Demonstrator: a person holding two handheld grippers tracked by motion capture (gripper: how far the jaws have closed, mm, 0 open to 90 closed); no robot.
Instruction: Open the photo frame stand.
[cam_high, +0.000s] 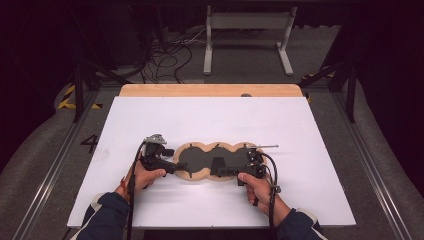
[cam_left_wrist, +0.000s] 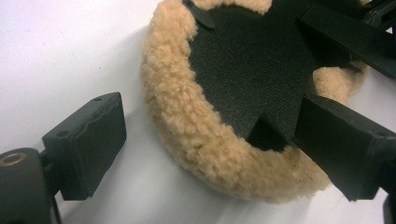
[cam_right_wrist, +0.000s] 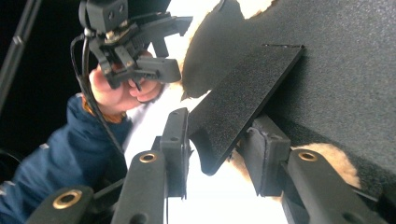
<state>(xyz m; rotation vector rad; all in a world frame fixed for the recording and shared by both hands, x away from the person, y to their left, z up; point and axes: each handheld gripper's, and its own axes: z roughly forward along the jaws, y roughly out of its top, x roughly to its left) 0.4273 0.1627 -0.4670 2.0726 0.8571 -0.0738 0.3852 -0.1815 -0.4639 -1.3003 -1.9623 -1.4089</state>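
While the right gripper pinches the black flap of the fleece pad, the left gripper, jaws wide, seemingly lines up to close on its left rim.

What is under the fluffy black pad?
The fleece-edged pad lies on the white table sheet. Its fluffy tan rim touches the sheet; whatever is beneath its middle is covered.
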